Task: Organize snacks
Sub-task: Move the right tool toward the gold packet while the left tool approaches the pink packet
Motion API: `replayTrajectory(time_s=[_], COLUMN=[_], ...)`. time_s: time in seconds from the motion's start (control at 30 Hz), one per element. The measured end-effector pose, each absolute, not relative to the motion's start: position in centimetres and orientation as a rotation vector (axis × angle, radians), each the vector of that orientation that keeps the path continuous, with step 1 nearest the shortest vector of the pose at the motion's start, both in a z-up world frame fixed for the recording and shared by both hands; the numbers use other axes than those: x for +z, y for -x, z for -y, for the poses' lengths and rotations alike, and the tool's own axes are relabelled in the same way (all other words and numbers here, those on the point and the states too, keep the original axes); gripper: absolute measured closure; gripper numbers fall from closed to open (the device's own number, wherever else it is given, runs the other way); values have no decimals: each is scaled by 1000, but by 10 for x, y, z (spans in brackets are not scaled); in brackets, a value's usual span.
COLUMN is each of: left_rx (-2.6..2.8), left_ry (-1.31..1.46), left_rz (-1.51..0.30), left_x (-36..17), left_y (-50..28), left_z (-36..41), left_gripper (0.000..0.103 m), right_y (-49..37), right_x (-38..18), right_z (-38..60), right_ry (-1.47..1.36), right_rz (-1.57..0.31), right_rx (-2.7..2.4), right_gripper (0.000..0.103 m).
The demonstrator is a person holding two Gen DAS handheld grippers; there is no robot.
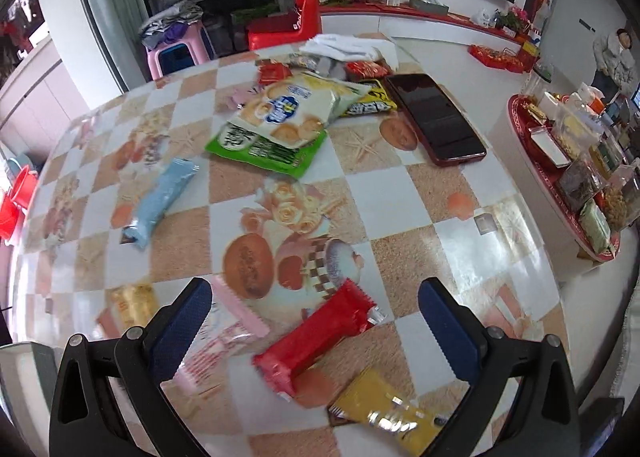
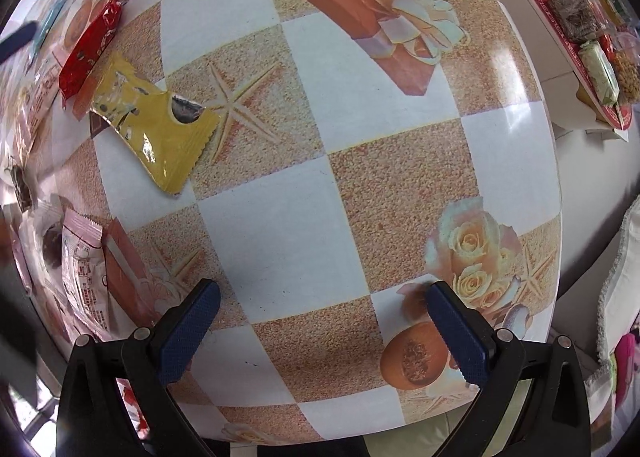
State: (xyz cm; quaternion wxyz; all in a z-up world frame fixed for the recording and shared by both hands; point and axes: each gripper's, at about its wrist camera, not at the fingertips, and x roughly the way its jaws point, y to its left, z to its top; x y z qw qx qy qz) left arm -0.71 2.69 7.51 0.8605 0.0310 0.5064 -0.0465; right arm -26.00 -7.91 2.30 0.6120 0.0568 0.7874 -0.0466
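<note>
My left gripper (image 1: 316,289) is open above the patterned table (image 1: 420,193). A red snack packet (image 1: 316,333) lies between its fingers, not gripped. A yellow packet (image 1: 392,413) lies below it and a pink packet (image 1: 224,333) by the left finger. A light blue packet (image 1: 160,201) lies further left. A pile of bigger snack bags (image 1: 280,117) sits at the far side. My right gripper (image 2: 324,293) is open and empty over bare tablecloth. The yellow packet (image 2: 156,125) and red packet (image 2: 90,49) lie to its upper left, a pink packet (image 2: 84,265) to its left.
A dark phone (image 1: 436,117) lies right of the snack pile. A red tray (image 1: 536,177) full of snacks stands on the right; it also shows in the right wrist view (image 2: 560,9). White cloth (image 1: 348,49) lies at the far edge. The table edge (image 2: 560,217) runs close on the right.
</note>
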Motion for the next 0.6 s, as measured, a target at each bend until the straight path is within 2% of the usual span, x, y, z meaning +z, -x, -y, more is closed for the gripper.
replayTrajectory(time_s=[0.17, 0.37, 0.6], left_rx=[-18, 157, 217], left_ry=[-70, 46, 175], left_rz=[-1147, -1324, -1389], left_x=[85, 41, 3], left_y=[48, 92, 95], left_z=[-102, -193, -216], left_gripper=[0, 0, 0], right_y=[257, 260, 262], right_x=[24, 23, 26], right_z=[78, 78, 77], right_ry=[-140, -129, -75], right_rz=[-1809, -1769, -1775], right_rx=[-84, -83, -98], right_gripper=[0, 0, 0])
